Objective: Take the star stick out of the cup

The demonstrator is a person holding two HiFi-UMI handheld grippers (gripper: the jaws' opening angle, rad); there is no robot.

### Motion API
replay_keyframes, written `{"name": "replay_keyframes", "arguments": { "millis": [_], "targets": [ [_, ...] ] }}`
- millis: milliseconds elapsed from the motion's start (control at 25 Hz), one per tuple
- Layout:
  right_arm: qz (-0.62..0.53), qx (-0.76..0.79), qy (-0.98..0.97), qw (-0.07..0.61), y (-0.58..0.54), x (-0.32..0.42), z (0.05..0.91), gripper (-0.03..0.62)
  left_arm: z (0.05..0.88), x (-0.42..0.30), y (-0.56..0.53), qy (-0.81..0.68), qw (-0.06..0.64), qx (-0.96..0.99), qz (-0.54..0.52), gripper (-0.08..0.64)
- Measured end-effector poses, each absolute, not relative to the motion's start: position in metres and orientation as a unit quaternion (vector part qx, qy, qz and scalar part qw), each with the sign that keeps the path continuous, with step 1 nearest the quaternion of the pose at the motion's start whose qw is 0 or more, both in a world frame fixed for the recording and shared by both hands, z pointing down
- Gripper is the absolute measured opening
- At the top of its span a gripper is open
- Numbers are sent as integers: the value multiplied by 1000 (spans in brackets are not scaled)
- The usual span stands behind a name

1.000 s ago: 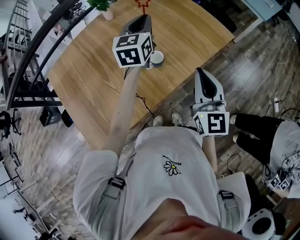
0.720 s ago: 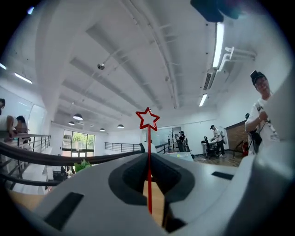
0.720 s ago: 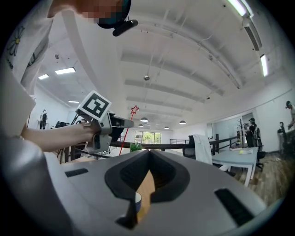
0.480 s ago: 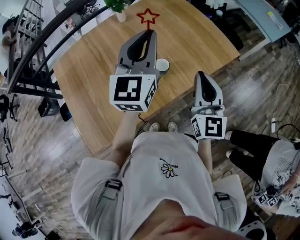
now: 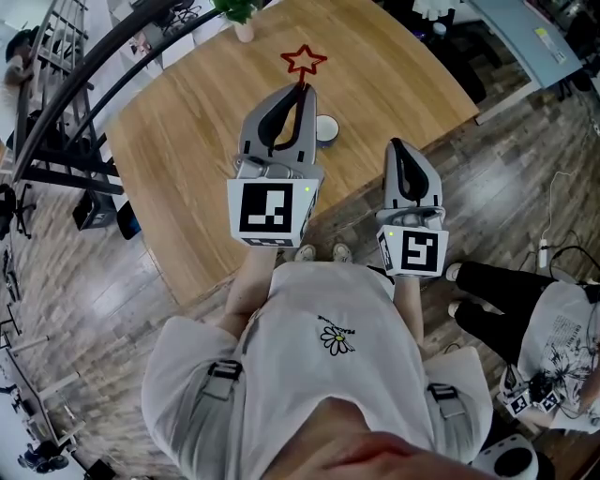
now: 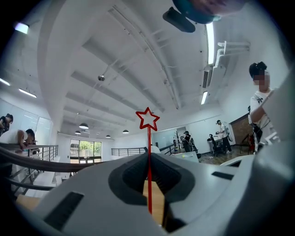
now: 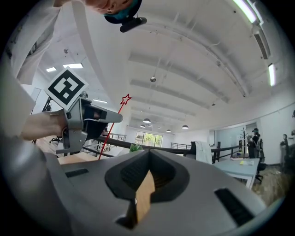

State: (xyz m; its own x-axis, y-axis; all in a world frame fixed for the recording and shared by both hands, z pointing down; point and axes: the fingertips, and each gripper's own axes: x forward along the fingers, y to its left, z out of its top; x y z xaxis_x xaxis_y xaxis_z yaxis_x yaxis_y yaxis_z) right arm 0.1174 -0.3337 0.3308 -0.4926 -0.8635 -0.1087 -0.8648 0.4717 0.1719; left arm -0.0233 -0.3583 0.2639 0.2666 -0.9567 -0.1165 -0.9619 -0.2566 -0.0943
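My left gripper point(image 5: 302, 91) is shut on the thin red stick just below its red star point(image 5: 304, 62), held up in the air over the wooden table point(image 5: 178, 150). The white cup point(image 5: 326, 128) stands on the table beside and below the left jaws, and the stick is outside it. In the left gripper view the star point(image 6: 148, 119) rises above the closed jaws point(image 6: 149, 159), with the stick running down between them. My right gripper point(image 5: 401, 150) hangs off the table's near edge, shut and holding nothing. From the right gripper view point(image 7: 149, 154) the left gripper point(image 7: 85, 122) and star point(image 7: 125, 99) show at left.
A potted plant point(image 5: 239, 14) stands at the table's far edge. A dark metal railing point(image 5: 84, 84) runs along the left. A seated person point(image 5: 553, 309) is on the wooden floor at the right, and cables lie there too.
The left gripper has lifted up and back toward me with the star stick, away from the cup. The right gripper has stayed almost where it was.
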Motion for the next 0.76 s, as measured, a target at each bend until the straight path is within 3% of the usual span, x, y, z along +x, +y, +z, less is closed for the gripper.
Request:
{"name": "replay_keyframes", "arguments": {
  "millis": [760],
  "targets": [
    [104, -499, 860, -5, -325, 115, 334, 8, 268, -25, -351, 607, 72, -792, 16, 29]
  ]
}}
